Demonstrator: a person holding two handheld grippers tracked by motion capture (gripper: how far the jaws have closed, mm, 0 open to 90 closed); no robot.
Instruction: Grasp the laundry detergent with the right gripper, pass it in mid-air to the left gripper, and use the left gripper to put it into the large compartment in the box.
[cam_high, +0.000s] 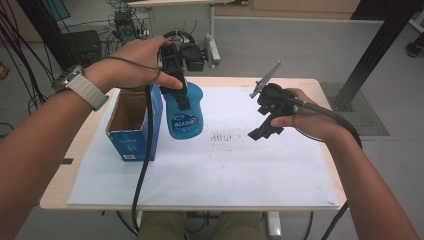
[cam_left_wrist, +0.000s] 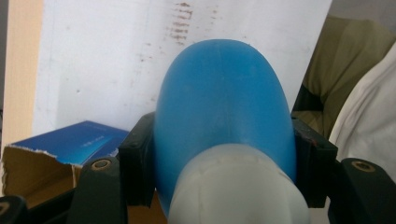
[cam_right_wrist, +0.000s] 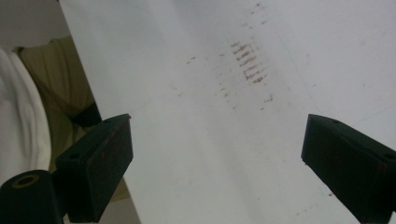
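The left gripper (cam_high: 181, 95) comes down from above on a blue plastic bottle (cam_high: 184, 118) and clamps it near the top, its black jaws pressed against both sides of the bottle's shoulder. In the left gripper view the same blue bottle (cam_left_wrist: 224, 107) bulges up between the two pads (cam_left_wrist: 136, 172), with its whitish neck or cap (cam_left_wrist: 238, 186) closest to the camera. The bottle stands upright on the white sheet (cam_high: 215, 170) that covers the wooden table (cam_high: 60, 192), toward the far left part of the sheet, and it carries a label with white lettering on its front. Just beside it on the left sits an open blue cardboard box (cam_high: 132, 127), its brown inside showing; bottle and box are very close, and I cannot tell whether they touch. A black cable (cam_high: 145, 165) trails from the left gripper down over the box's front edge. The right gripper (cam_high: 265, 127) hangs above the right half of the sheet, well apart from the bottle, with its jaws spread wide and nothing between them; in the right gripper view the pads (cam_right_wrist: 100, 163) frame bare white sheet and a patch of faint reddish-brown smudges (cam_right_wrist: 250, 63). Those smudges (cam_high: 225, 137) lie near the sheet's middle, between the bottle and the right gripper.
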